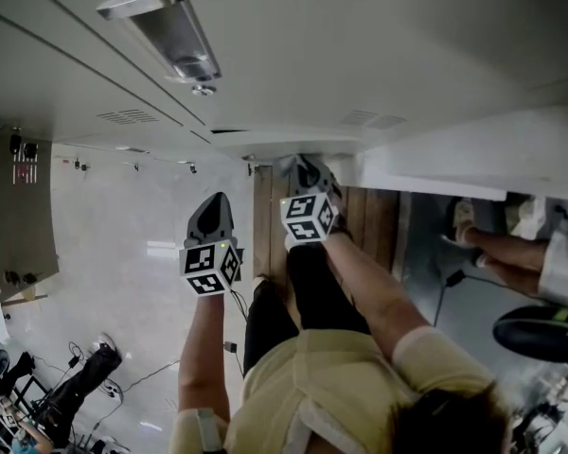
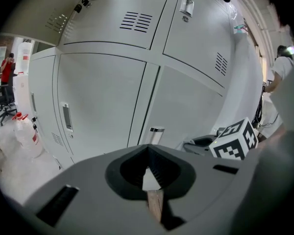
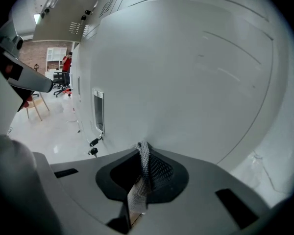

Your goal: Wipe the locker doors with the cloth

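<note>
A bank of pale grey locker doors (image 2: 103, 97) with vent slots and recessed handles fills the left gripper view. My left gripper (image 2: 148, 154) is held back from them, its jaws shut with nothing between. My right gripper (image 3: 143, 150) is shut on a grey mesh cloth (image 3: 148, 169), whose tip presses against one locker door (image 3: 186, 82). Keys (image 3: 93, 142) hang in a lock under that door's handle slot (image 3: 98, 110). In the head view the right gripper (image 1: 312, 173) reaches the white locker face, and the left gripper (image 1: 211, 220) hangs lower and to its left.
A person in red (image 2: 7, 65) stands far off by office chairs. Another person's legs (image 1: 511, 253) and a black chair (image 1: 540, 329) are at the right. A ceiling light (image 1: 170, 31) and a wooden panel (image 1: 369, 211) also show. The right gripper's marker cube (image 2: 235, 141) sits beside the left one.
</note>
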